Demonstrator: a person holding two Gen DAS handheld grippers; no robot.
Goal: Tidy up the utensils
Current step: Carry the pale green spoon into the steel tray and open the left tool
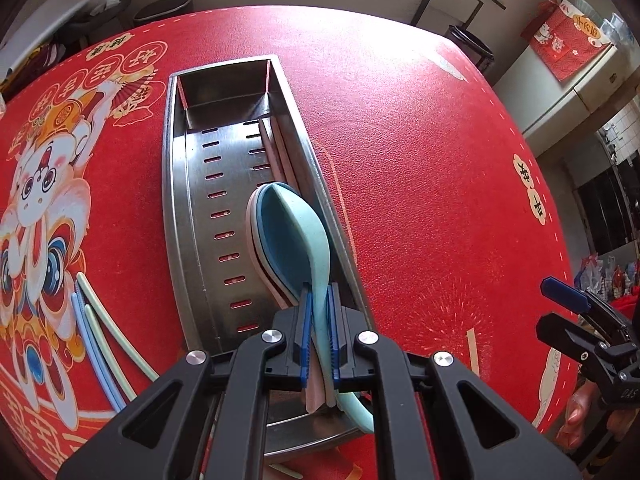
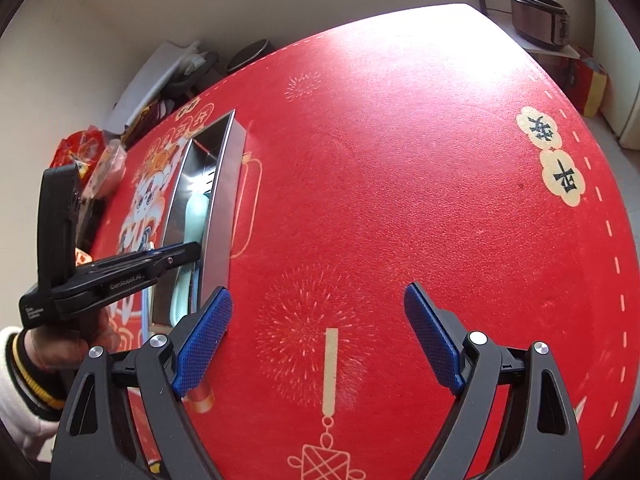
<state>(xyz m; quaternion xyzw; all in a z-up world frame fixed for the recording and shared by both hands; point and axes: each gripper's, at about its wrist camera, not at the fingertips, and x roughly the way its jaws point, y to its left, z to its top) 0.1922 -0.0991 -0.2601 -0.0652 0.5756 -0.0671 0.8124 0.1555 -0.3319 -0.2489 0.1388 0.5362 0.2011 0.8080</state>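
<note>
My left gripper (image 1: 319,300) is shut on the handle of a light teal spoon (image 1: 310,240) and holds it over the right side of a steel utensil tray (image 1: 176,184). The spoon lies on a dark teal spoon (image 1: 276,236) and a pink spoon (image 1: 253,236) stacked in the tray. Pink chopsticks (image 1: 276,148) lie along the tray's right wall. Several pastel chopsticks (image 1: 96,328) lie on the mat left of the tray. My right gripper (image 2: 318,312) is open and empty over the red mat, right of the tray (image 2: 220,200). The left gripper (image 2: 188,254) shows in the right wrist view.
A red printed mat (image 1: 420,160) covers the round table. The right gripper (image 1: 568,312) shows at the right edge of the left wrist view. Bags and snacks (image 2: 92,160) sit at the table's far left edge. A cooker (image 2: 540,20) stands beyond the table.
</note>
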